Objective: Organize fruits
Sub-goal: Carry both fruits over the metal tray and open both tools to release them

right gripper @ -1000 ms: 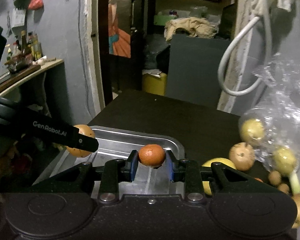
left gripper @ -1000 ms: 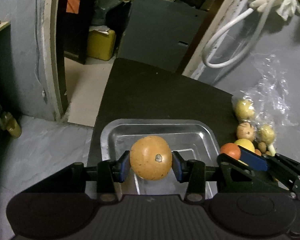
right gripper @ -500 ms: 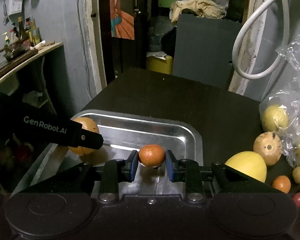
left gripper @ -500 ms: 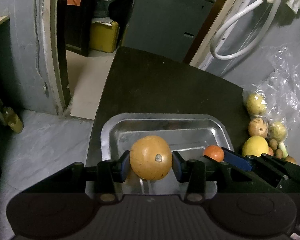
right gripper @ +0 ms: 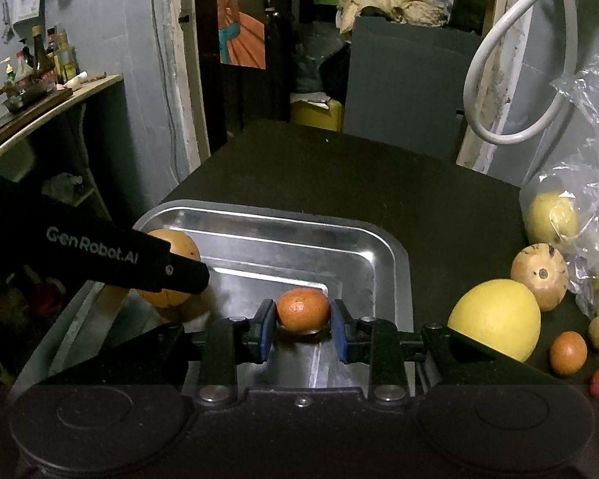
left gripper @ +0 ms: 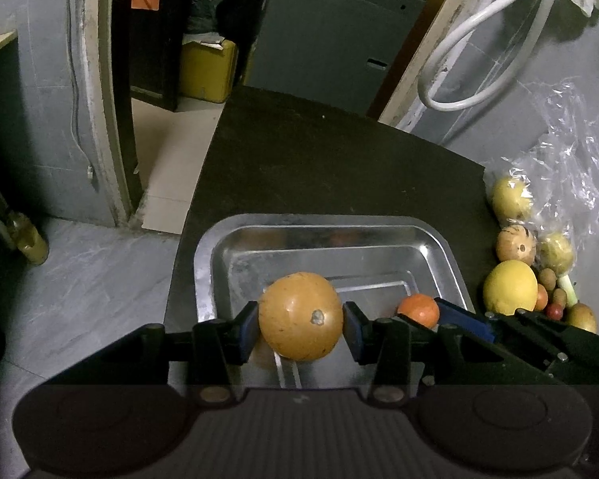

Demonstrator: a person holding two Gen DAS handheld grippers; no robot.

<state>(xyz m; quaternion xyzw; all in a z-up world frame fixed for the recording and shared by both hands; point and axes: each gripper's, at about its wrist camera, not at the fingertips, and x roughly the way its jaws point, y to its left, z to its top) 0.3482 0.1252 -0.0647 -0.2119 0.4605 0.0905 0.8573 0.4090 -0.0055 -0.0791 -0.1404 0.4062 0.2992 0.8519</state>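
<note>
Steel tray (left gripper: 439, 247) sits at the near left part of the dark tabletop (left gripper: 339, 167), and you have both tools over it. Your left tool (left gripper: 300, 325) is clenched on a big orange (left gripper: 300, 315), its blue pads pressing each side, held above the tray floor. Your right tool (right gripper: 303, 325) grips a small tangerine (right gripper: 303, 310) low over the tray's middle; you cannot tell if it touches the floor. To the right of the tray, on the tabletop, lie the remaining fruits: a large yellow fruit (right gripper: 495, 319) just beside the rim, a speckled brown fruit (right gripper: 539, 275) behind it, a small orange one (right gripper: 568, 352), and pale ones partly inside a clear bag (right gripper: 587, 127).
</note>
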